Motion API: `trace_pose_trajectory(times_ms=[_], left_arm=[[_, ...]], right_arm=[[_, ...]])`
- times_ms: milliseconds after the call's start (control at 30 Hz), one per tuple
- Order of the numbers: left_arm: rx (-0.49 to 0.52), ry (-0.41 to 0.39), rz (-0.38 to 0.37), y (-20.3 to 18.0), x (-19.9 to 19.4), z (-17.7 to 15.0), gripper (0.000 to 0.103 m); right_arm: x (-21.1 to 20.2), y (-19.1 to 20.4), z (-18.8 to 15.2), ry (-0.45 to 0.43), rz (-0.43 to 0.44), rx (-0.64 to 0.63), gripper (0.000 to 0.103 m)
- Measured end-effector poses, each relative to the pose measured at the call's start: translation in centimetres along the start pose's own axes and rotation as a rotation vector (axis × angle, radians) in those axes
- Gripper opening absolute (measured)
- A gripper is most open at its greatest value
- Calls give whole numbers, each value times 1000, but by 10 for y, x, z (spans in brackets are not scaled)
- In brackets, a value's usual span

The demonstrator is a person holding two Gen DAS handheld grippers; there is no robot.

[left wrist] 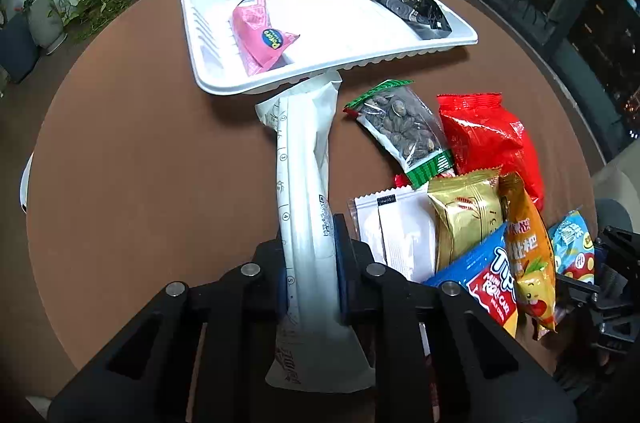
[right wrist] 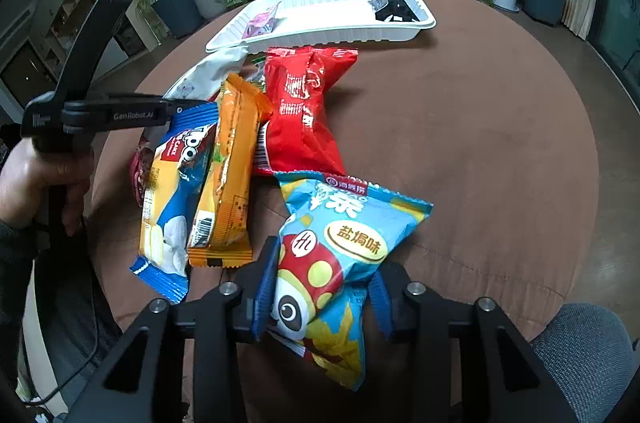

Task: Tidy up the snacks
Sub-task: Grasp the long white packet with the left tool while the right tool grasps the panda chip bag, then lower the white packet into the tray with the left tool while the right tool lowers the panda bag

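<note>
Tightly, left tool (left wrist: 311, 263) pinches long, glossy white pouch (left wrist: 304, 163).

"GenRobot.AI" on left tongs (right wrist: 120, 113); "盐焗味" on light-blue bag (right wrist: 352, 223).

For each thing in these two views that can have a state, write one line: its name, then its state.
White tray: on table, holds two packets.
Pink packet: in tray.
Black packet: in tray.
Long white packet: pinched by left gripper, far end under the tray's rim.
Light blue packet: between right gripper fingers.
Red bag: loose on table.
</note>
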State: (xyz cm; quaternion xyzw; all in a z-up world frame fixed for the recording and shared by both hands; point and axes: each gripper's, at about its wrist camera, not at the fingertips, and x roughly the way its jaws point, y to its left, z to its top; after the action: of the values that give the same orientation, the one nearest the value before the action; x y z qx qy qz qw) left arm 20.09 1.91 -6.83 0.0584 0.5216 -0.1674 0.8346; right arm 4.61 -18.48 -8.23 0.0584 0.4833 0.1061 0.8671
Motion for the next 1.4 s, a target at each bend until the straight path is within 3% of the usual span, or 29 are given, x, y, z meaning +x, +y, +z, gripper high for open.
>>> trace_pose_trajectory(times_ms=[733, 1000, 1200, 1400], left_arm=[[-163, -113, -106, 30, -42, -30, 15], [-225, -151, -169, 41, -60, -36, 15], [-270, -179, -193, 58, -66, -20, 15], [-278, -226, -177, 72, -77, 23, 15]], right_arm=[[-14, -13, 4, -26, 64, 58, 39], [-25, -46, 15, -59, 67, 127, 39], [-49, -97, 48, -144, -4, 187, 39], [-63, -131, 104, -231, -53, 184, 39]])
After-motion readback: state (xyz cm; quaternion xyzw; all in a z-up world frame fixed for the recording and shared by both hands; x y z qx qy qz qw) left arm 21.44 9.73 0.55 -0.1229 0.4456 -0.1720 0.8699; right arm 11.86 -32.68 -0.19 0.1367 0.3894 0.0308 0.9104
